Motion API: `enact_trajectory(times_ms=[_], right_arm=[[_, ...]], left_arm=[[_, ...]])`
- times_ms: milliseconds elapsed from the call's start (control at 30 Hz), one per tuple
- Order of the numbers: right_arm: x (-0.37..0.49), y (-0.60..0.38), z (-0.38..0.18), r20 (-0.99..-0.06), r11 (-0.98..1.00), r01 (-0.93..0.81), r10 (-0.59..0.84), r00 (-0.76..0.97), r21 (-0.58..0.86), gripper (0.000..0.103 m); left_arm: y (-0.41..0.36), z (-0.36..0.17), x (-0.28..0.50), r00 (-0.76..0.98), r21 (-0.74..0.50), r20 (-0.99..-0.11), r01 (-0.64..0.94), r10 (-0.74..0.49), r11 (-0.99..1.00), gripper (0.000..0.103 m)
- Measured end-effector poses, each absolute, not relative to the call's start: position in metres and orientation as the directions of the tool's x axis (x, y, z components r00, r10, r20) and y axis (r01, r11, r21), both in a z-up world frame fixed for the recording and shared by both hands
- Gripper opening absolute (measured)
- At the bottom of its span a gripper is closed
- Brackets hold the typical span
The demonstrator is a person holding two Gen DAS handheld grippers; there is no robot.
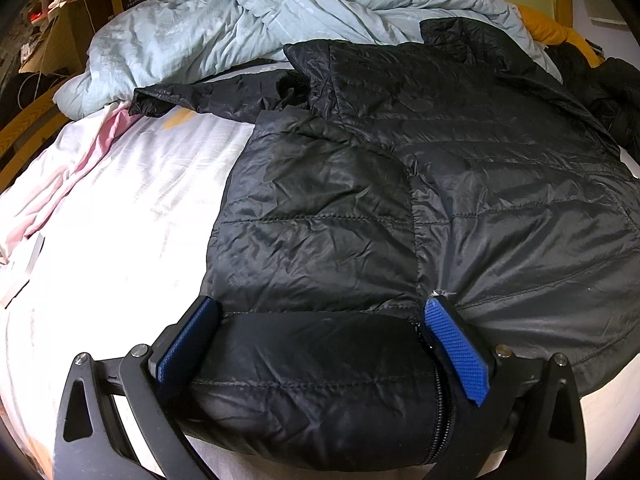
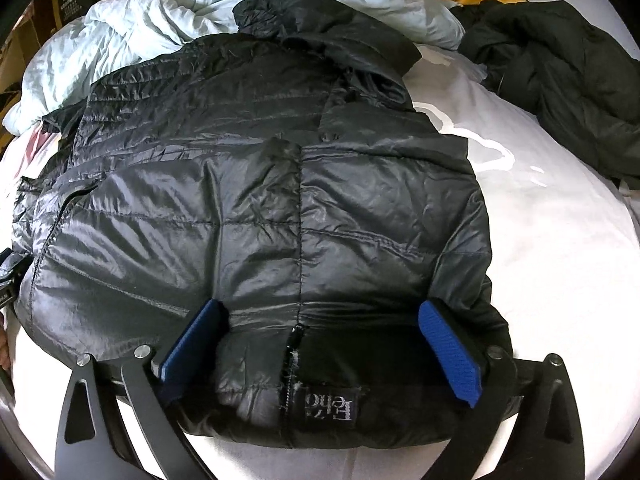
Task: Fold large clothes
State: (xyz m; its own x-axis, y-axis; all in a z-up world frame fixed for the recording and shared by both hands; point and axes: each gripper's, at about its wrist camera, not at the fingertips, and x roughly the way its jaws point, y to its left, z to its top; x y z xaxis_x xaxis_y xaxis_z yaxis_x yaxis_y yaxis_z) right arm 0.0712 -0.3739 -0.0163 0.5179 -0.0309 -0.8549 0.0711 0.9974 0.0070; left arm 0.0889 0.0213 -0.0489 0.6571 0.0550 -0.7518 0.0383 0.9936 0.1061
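A: Start nearest. What are the tools doing?

B: The left hand-held gripper (image 1: 320, 350) has its jaws spread wide over the near hem of the jacket (image 1: 420, 184), one pad at the hem's left corner, the other by the zipper (image 1: 440, 420). Nothing is pinched; the fabric just bulges between the pads. The right hand-held gripper (image 2: 320, 354) is likewise wide apart, astride the hem around the label (image 2: 332, 408).

A: Why both on the hem?

B: My guess is they're placed to take the bottom edge and carry it toward the collar. The sides already look turned in, so the body lies as a narrow panel.

A: Where does it lie?

B: On the bed (image 1: 120, 208), hem at the near edge, collar pointing to the far end.

A: And beyond?

B: A crumpled pale-blue quilt (image 1: 224, 28) along the far edge, and another dark garment (image 2: 560, 92) heaped toward the far right corner, well apart.
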Motion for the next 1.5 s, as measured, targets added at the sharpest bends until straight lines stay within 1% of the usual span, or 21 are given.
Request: enact_trajectory(times_ms=[100, 233, 300, 433, 567, 633, 733, 833, 900, 933, 967, 1033, 1100, 1233, 1333, 1367, 1400, 1433, 1467, 1500], right_arm=[[0.071, -0.374, -0.016, -0.855, 0.997, 0.072, -0.029, 0.518, 0.010, 0.101], [0.070, -0.371, -0.015, -0.848, 0.998, 0.066, -0.044, 0.528, -0.010, 0.101], [0.070, -0.370, -0.015, -0.847, 0.998, 0.060, -0.048, 0.529, -0.019, 0.101], [0.069, -0.372, -0.011, -0.845, 0.997, 0.071, -0.045, 0.532, -0.009, 0.101], [0.065, -0.368, -0.005, -0.835, 0.999, 0.043, -0.019, 0.549, 0.006, 0.101], [0.062, -0.365, 0.000, -0.825, 1.000, 0.022, -0.013, 0.565, 0.000, 0.101], [0.054, -0.355, 0.009, -0.802, 1.000, -0.021, 0.004, 0.598, -0.010, 0.101], [0.042, -0.340, 0.019, -0.783, 0.994, -0.107, 0.050, 0.620, -0.021, 0.101], [0.031, -0.327, 0.021, -0.795, 0.976, -0.217, 0.126, 0.594, -0.007, 0.101], [0.027, -0.323, 0.021, -0.801, 0.966, -0.257, 0.149, 0.580, -0.006, 0.101], [0.019, -0.316, 0.020, -0.803, 0.953, -0.301, 0.149, 0.577, -0.040, 0.101], [0.003, -0.304, 0.018, -0.770, 0.924, -0.323, 0.053, 0.636, -0.203, 0.101], [-0.003, -0.300, 0.012, -0.743, 0.895, -0.320, -0.019, 0.669, -0.311, 0.101], [0.005, -0.315, -0.003, -0.774, 0.903, -0.266, -0.104, 0.625, -0.336, 0.101], [0.012, -0.329, -0.007, -0.772, 0.912, -0.208, -0.158, 0.615, -0.353, 0.101], [0.015, -0.331, -0.008, -0.768, 0.914, -0.192, -0.169, 0.618, -0.356, 0.101], [0.018, -0.334, -0.008, -0.760, 0.914, -0.174, -0.185, 0.624, -0.366, 0.097], [0.020, -0.336, -0.008, -0.742, 0.907, -0.146, -0.222, 0.633, -0.396, 0.094], [0.022, -0.334, -0.008, -0.723, 0.897, -0.127, -0.251, 0.644, -0.424, 0.092], [0.023, -0.333, -0.007, -0.707, 0.888, -0.124, -0.261, 0.658, -0.443, 0.086]], left_arm=[[0.022, -0.046, 0.087, 0.666, 0.109, -0.744, 0.056, 0.044, 0.992, 0.103], [0.032, -0.032, 0.079, 0.724, 0.021, -0.689, 0.053, -0.024, 0.998, 0.103], [0.035, -0.024, 0.075, 0.748, 0.007, -0.662, 0.060, -0.040, 0.998, 0.103], [0.030, -0.012, 0.067, 0.786, 0.064, -0.617, 0.096, -0.036, 0.993, 0.103], [0.012, -0.003, 0.051, 0.797, 0.135, -0.599, 0.185, -0.069, 0.973, 0.103], [0.000, -0.001, 0.043, 0.801, 0.192, -0.594, 0.240, -0.082, 0.952, 0.103], [-0.014, -0.004, 0.033, 0.793, 0.266, -0.604, 0.296, -0.081, 0.917, 0.103], [-0.019, -0.007, 0.028, 0.738, 0.245, -0.662, 0.377, -0.131, 0.893, 0.103], [-0.021, -0.008, 0.026, 0.703, 0.230, -0.694, 0.421, -0.156, 0.877, 0.102], [-0.024, -0.009, 0.024, 0.691, 0.238, -0.705, 0.440, -0.157, 0.866, 0.102], [-0.027, -0.011, 0.021, 0.684, 0.254, -0.714, 0.455, -0.152, 0.854, 0.102], [-0.031, -0.019, 0.016, 0.660, 0.289, -0.741, 0.478, -0.123, 0.829, 0.102], [-0.032, -0.031, 0.015, 0.640, 0.309, -0.765, 0.472, -0.079, 0.826, 0.102], [-0.028, -0.038, 0.020, 0.640, 0.320, -0.768, 0.428, -0.034, 0.845, 0.103], [-0.017, -0.039, 0.030, 0.667, 0.359, -0.744, 0.354, 0.036, 0.864, 0.102], [-0.013, -0.040, 0.034, 0.676, 0.371, -0.735, 0.328, 0.058, 0.869, 0.101], [-0.008, -0.041, 0.038, 0.684, 0.377, -0.725, 0.303, 0.076, 0.875, 0.100], [-0.004, -0.042, 0.041, 0.686, 0.373, -0.723, 0.286, 0.082, 0.883, 0.094], [0.000, -0.041, 0.045, 0.680, 0.353, -0.730, 0.285, 0.071, 0.891, 0.083], [0.002, -0.040, 0.046, 0.674, 0.333, -0.737, 0.288, 0.058, 0.898, 0.076]])
